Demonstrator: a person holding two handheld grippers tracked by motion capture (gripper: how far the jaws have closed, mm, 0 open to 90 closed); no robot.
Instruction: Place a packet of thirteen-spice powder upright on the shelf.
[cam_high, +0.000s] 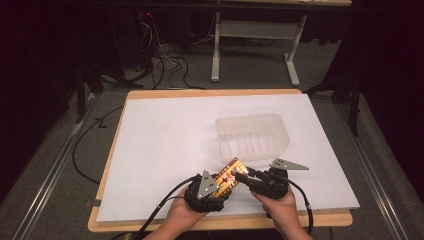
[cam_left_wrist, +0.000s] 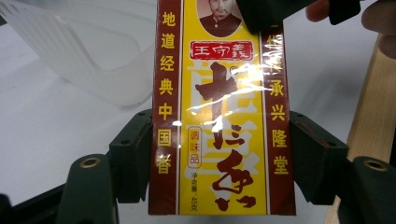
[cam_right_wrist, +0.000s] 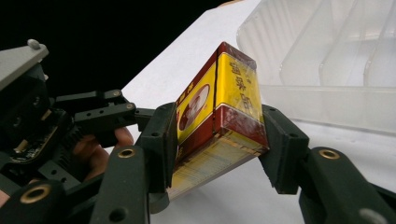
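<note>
High view: one yellow-and-red box (cam_high: 228, 178), held above the near table (cam_high: 150, 145) edge between both grippers. Left gripper (cam_high: 216, 188) fingers clenched on its long sides; right gripper (cam_high: 248, 175) fingers clamped across its end. Advice: keep one firm grip during handover. Nearby: clear ribbed tray (cam_high: 252, 137), just beyond, unobstructed.

Right gripper (cam_right_wrist: 217, 140) jaws clamping yellow-red box (cam_right_wrist: 219, 107) end

The high view looks forward and down over the table (cam_high: 165, 130) from the person's side. Each claw camera looks closely along its own jaws; both share the yellow-red box (cam_left_wrist: 219, 112) and clear tray (cam_right_wrist: 327, 60).
</note>
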